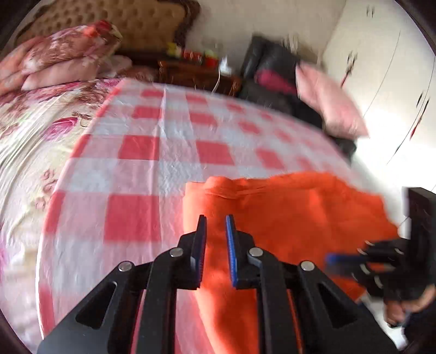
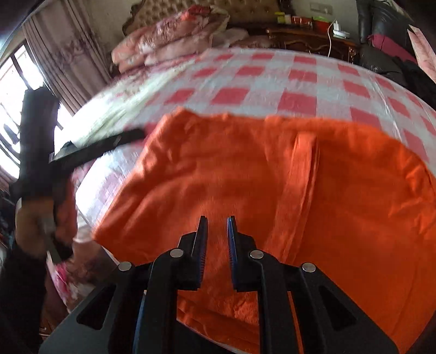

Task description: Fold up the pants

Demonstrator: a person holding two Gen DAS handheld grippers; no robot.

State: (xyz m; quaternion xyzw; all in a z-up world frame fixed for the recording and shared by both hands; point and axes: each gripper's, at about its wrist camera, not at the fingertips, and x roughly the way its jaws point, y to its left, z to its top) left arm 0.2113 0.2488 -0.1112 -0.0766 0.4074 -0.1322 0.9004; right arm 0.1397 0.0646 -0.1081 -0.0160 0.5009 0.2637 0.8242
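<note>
While both pictures are looking a bit smeary, the far things are staying hard to make out. At the left, a stack of pink flowery quilts (image 1: 62, 57) is sitting by the padded headboard (image 1: 130, 24) of the bed. A flowery sheet (image 1: 30, 128) is lying next to a red and white checked cloth (image 1: 152, 152) that is covering most of the bed. Behind the bed, a dark wood nightstand (image 1: 196, 73) is carrying small blurry things that I cannot name. Further right, a black chair (image 1: 269, 70) is holding a pink pillow (image 1: 329, 103), and white closet doors (image 1: 381, 81) are glowing in the light.

The orange pants (image 2: 245, 174) are lying on the checked cloth at the near edge of the bed, bunched and wrinkly. Their near part is being cut off by the bottom of both pictures.

The left gripper (image 1: 215, 217) is hanging over the left end of the pants. Its jaws are standing a little way apart and are holding nothing. Whether they are touching the pants, I cannot tell. In the right wrist view it is showing as a dark blur (image 2: 81, 152) at the left, covering part of the bed.

The right gripper (image 2: 217, 217) is hanging over the middle of the pants. Its jaws are also a little way apart, with only orange cloth showing between them, and nothing is pinched. In the left wrist view it is a blurry shape (image 1: 351, 261) at the right edge.
</note>
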